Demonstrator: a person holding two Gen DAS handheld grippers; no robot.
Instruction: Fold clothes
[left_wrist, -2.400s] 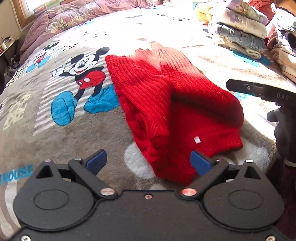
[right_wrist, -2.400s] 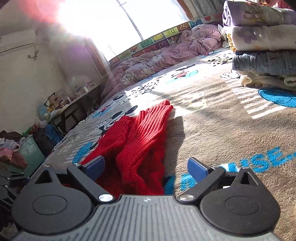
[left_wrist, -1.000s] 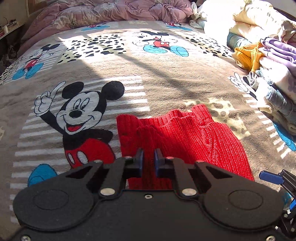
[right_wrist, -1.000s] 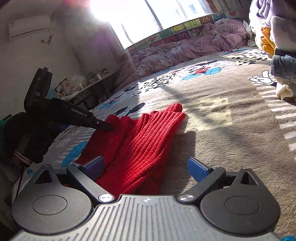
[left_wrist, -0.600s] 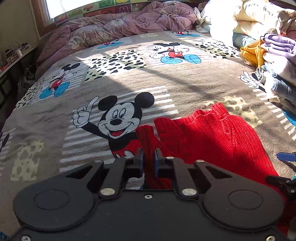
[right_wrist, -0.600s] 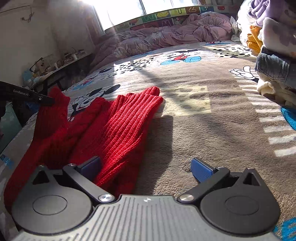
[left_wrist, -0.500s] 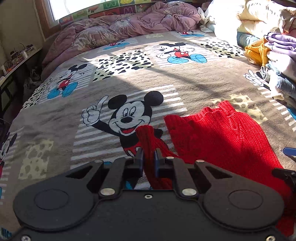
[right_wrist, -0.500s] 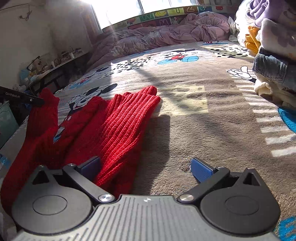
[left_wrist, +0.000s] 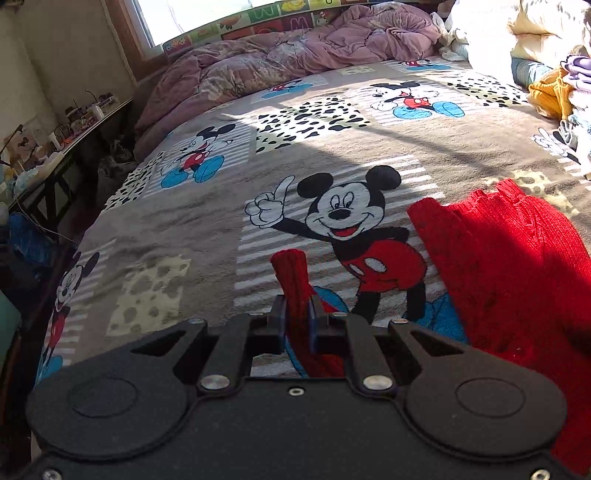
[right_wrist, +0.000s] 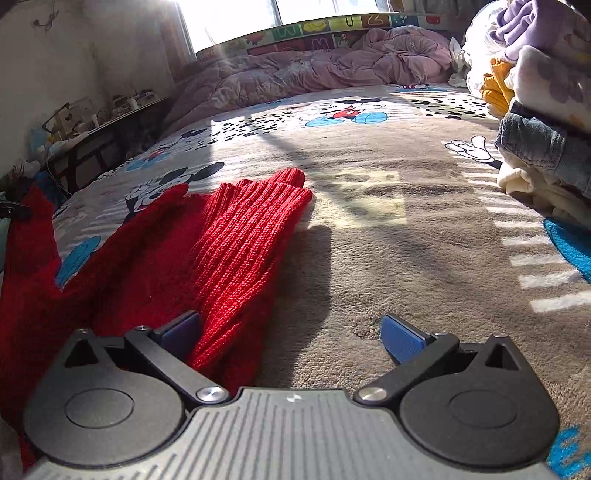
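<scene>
- Clearly, the red knit sweater (right_wrist: 236, 254) is lying spread on the Mickey Mouse blanket (left_wrist: 332, 155), on the near right of the bed in the left wrist view, ribbed sleeves pointing toward the far side.
- One sleeve cuff (left_wrist: 291, 273) is sticking up out of the left gripper (left_wrist: 296, 325), whose jaws are clenching it and holding it off the blanket, apart from the sweater's body.
- The right gripper (right_wrist: 291, 332) is sitting low at the sweater's near edge with jaws spread wide, grasping nothing; its left pad is touching the knit.
- Folding is looking barely begun: the sleeve is lifted but not laid across the body, and no neat fold is showing.
- A stack of folded clothes (right_wrist: 539, 122) is waiting at the far right, which suggests other garments are already done.
</scene>
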